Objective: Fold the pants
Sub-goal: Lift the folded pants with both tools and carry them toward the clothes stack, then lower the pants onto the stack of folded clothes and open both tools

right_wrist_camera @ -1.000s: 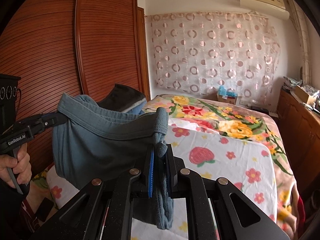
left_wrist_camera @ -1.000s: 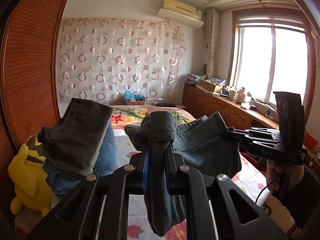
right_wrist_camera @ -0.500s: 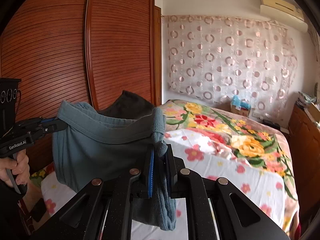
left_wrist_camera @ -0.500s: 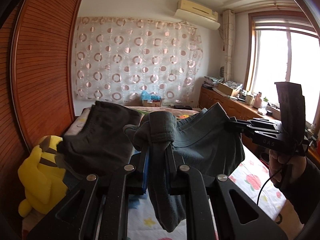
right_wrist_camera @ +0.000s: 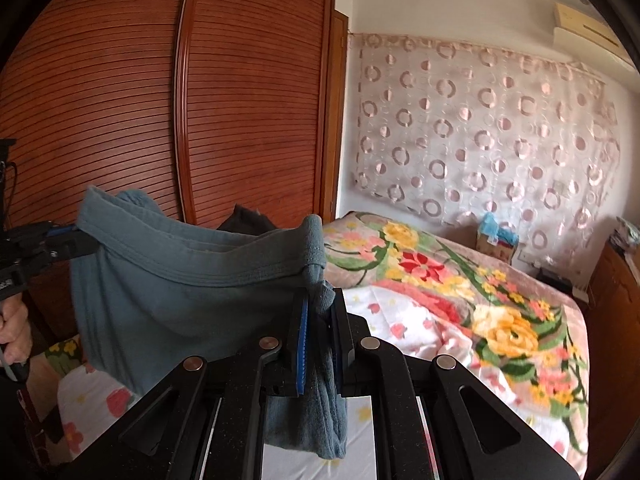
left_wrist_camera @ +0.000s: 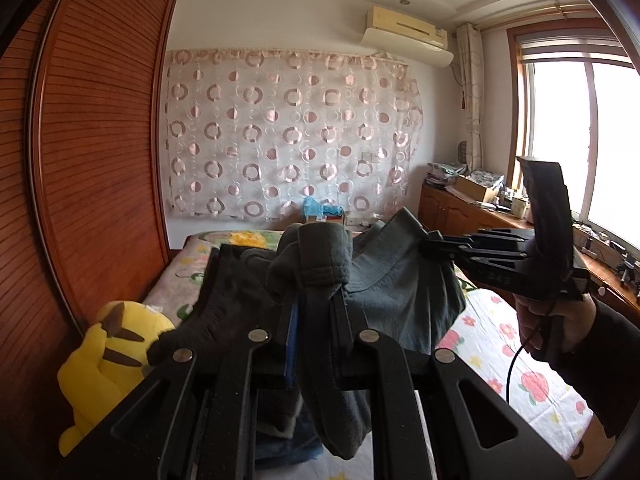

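Yellow plush toy far left on bed edge, dark folded clothes stacked just beside it. Left gripper clamped tight on waistband of blue-grey pants, fabric bunched between jaws. Pants hang in air above floral bedspread, waistband stretched between both tools. Right gripper pinched closed on other waistband end, cloth trailing below jaws.
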Demonstrator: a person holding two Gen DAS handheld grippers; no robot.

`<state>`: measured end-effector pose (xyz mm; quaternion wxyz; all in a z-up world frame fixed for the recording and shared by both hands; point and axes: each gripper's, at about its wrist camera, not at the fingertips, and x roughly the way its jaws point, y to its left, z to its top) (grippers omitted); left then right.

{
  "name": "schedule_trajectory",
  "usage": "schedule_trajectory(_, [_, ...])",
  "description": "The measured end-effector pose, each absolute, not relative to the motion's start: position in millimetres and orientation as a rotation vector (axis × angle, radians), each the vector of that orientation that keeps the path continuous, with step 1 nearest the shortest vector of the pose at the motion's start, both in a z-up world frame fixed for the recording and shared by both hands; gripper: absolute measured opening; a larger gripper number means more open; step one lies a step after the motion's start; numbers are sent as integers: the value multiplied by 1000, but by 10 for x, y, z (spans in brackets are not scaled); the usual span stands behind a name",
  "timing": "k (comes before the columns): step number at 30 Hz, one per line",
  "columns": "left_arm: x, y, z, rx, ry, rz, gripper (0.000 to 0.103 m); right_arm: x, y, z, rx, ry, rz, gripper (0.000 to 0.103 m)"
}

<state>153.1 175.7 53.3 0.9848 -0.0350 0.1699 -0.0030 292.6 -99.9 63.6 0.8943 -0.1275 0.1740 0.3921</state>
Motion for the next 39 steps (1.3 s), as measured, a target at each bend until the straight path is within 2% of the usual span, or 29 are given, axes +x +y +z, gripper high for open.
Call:
schedule_trajectory(16, [1686,2142,360,-125,335,103,14,3422,-285,519,-408,263,861,10])
schedule_trajectory(34, [1576,2308,50,-209,381,208,14,3685,248,435,-391,287,925,10])
schedule_trajectory(39, [1592,2276,-6,-217,406,212,14,3663,120,457,-361,286,908,17])
